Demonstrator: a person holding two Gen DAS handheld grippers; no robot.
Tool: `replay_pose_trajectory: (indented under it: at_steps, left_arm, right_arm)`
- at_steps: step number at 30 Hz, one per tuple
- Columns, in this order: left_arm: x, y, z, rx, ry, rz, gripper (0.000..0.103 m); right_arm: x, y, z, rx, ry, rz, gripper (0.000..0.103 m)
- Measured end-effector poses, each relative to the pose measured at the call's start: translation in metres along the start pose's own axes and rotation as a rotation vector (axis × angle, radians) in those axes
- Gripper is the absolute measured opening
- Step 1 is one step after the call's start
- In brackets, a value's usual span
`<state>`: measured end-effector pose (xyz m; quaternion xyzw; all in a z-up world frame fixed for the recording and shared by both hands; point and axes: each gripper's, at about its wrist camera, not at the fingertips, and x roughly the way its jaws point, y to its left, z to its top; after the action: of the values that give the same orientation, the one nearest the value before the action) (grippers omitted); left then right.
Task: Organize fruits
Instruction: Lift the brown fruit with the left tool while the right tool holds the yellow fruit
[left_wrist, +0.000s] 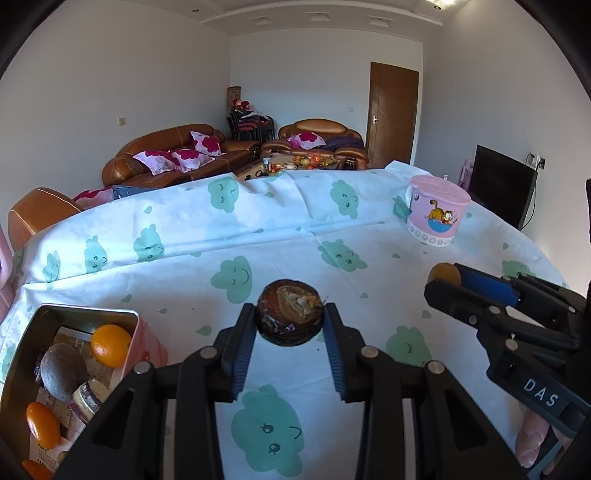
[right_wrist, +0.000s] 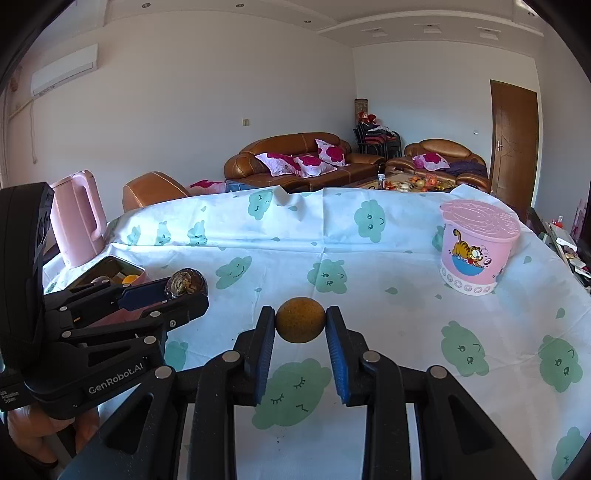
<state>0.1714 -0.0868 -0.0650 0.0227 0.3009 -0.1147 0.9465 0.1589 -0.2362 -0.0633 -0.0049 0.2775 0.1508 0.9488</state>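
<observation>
A: Where are the fruits?
B: The left claw (left_wrist: 290, 322) is clenched on a dark brown fruit (left_wrist: 290, 316), held above the tabletop (left_wrist: 369, 236), right of the tin box (left_wrist: 22, 343).
A: And the other?
B: The right claw (right_wrist: 300, 320) grips a small yellow-brown fruit (right_wrist: 300, 319), farther right of the box. Oranges (left_wrist: 110, 345) and another brown fruit (left_wrist: 62, 371) lie inside it.

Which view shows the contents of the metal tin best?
The left wrist view: the tin sits close and open toward the camera, with oranges and a brown fruit visible inside. The right wrist view shows only its far rim, partly behind the left claw.
</observation>
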Motion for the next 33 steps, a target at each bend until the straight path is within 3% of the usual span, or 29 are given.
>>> replay_pose_trajectory:
  at_steps: [33]
  left_arm:
    - [-0.024, -0.008, -0.003, 0.047, -0.124, 0.029, 0.038]
  right_arm:
    - [-0.027, 0.005, -0.002, -0.023, -0.144, -0.028, 0.03]
